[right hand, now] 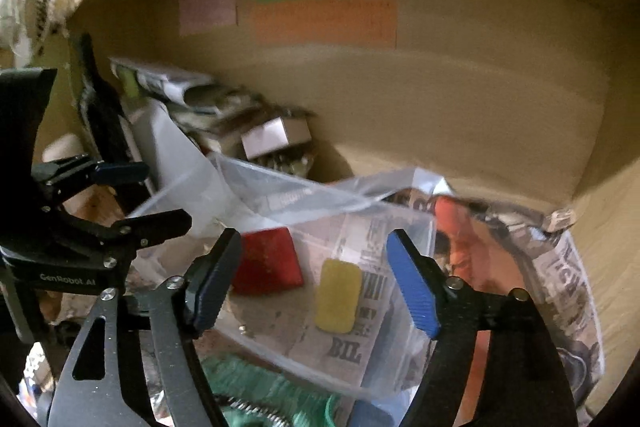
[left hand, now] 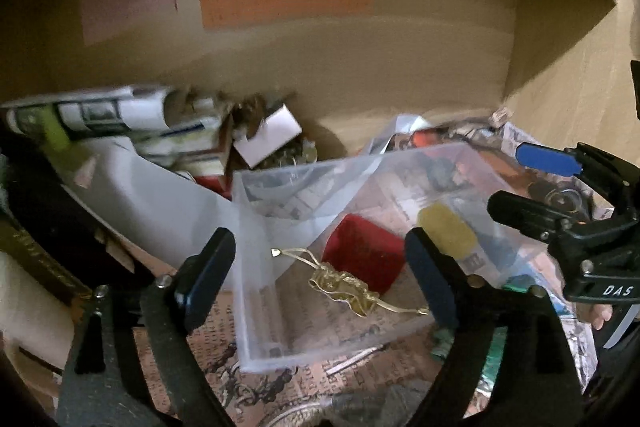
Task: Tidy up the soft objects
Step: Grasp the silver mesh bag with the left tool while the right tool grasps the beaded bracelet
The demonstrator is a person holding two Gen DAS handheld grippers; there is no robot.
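A clear plastic box [left hand: 304, 347] stands on newspaper inside a wooden cupboard; it shows in the right wrist view [right hand: 360, 379] too. In it lie a red square pad [left hand: 362, 259] [right hand: 266, 261], a yellow oblong pad [left hand: 446, 233] [right hand: 338, 301] and a gold-coloured chain ornament [left hand: 344, 287]. My left gripper [left hand: 320, 275] is open, its fingers either side of the box's near part. My right gripper [right hand: 312, 279] is open, its fingers over the box around the two pads; it also shows in the left wrist view [left hand: 520, 183]. A green knitted piece [right hand: 260, 387] lies under my right gripper.
Rolled newspapers [left hand: 92, 111], small cartons and a white box [left hand: 272, 137] are piled at the back left. The cupboard's back wall [left hand: 400, 59] carries pink, green and orange labels. An orange item [right hand: 464, 243] lies right of the box. A side wall [left hand: 580, 75] closes the right.
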